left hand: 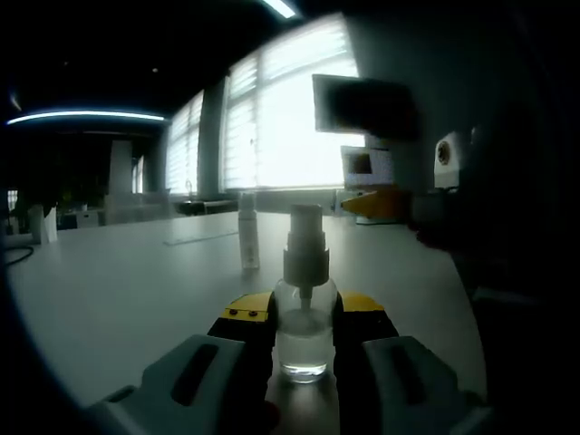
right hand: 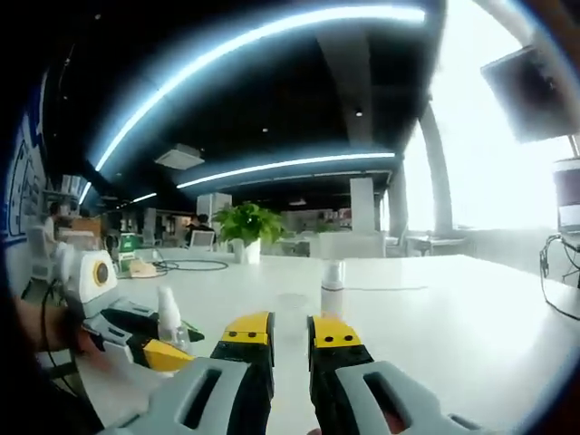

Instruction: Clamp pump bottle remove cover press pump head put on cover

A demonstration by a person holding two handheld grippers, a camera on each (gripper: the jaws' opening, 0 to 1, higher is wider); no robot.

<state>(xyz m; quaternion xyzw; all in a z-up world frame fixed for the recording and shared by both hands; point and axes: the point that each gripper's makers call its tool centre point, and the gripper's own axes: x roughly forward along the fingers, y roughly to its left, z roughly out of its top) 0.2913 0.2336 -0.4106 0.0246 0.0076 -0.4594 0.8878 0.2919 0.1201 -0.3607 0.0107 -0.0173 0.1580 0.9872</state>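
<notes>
The table point(left hand: 118, 281) is bearing the pump bottle point(left hand: 303, 313), which the left gripper point(left hand: 304, 340) is pinching upright, cover point(left hand: 247, 231) standing beyond. The right gripper point(right hand: 288, 340), jaws nearly together and empty, should be descending squarely onto the pump head point(left hand: 305, 222).

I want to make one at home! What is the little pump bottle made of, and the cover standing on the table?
The pump bottle looks like clear glass or hard plastic: you see through its shiny body. Its pump head seems pale, matt plastic. The cover, standing apart behind it, looks like see-through plastic, though it is too small to tell for sure.
</notes>
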